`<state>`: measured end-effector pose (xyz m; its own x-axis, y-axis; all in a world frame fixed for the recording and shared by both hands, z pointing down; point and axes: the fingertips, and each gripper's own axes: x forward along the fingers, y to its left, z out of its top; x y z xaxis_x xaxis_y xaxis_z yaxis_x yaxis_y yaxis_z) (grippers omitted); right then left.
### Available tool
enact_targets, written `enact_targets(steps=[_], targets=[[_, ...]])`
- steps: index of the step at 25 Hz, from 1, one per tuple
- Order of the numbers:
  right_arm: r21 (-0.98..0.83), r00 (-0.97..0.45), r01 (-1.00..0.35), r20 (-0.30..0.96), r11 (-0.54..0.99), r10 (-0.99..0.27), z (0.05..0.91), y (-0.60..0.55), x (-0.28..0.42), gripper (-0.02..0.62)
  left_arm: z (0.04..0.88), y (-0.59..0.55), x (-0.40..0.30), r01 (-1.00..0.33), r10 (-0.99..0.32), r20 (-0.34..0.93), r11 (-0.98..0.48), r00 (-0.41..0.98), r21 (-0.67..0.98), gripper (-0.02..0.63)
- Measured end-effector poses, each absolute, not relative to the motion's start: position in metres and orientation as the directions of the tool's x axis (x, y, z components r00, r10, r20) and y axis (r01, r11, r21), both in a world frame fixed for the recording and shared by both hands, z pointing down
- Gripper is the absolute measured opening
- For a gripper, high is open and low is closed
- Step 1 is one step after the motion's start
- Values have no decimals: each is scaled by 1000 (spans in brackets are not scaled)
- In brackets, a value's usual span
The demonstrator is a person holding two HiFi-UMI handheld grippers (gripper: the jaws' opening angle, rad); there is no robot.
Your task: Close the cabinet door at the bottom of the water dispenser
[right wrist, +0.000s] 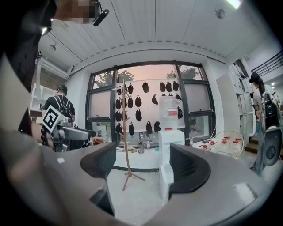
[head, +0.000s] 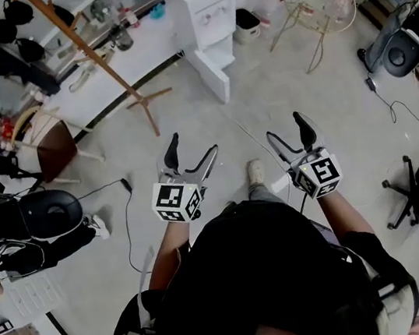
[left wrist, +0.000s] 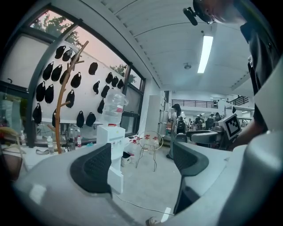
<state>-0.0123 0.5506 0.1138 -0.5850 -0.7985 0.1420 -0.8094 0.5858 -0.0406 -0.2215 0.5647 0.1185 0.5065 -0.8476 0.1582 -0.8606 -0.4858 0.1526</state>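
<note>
The left gripper [head: 193,146] is held out at waist height in front of the person, its jaws spread wide with only bare floor [head: 262,99] showing between them. Its own view looks across the room at the water dispenser [left wrist: 110,139], which stands well away from it. Just beside it to the right, the right gripper [head: 284,127] is held level with the first, jaws also spread and empty (its view frames the dispenser just inside the right-hand jaw). Neither gripper touches anything.

Along the far side of the room, from the left, a chair [head: 53,148] with a brown seat stands near a long white surface [head: 122,66]. A wooden coat stand [head: 111,68] leans across the head view next to it, its feet on the floor. To its right stands the white water dispenser, set against the end of the surface, with a clear bottle [left wrist: 116,106] on top. The cabinet door [head: 209,72] at its bottom stands swung open, sticking out toward the person. Farther right is a round wire rack [head: 309,1] on thin legs. A thin cable [head: 256,138] lies on the floor between the dispenser and the person.
</note>
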Motion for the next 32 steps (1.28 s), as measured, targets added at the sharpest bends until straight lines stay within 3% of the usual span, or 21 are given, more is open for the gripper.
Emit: enact_targets(steps=[11,23,32], targets=[[-71,-635,-773,103,631,-766,123,441,11,371,115,471,-193,-888,-869,181,-445,460,118,431],[-134,-571,-818,71,560,-818,128,359,104,348,126,375,-118,-882,-859,205,-444,469,154,431],[-126,-578,-815,105,565,-809,139,327,104,348,136,331,-97,-867,-835,234,-473,498,156,430]])
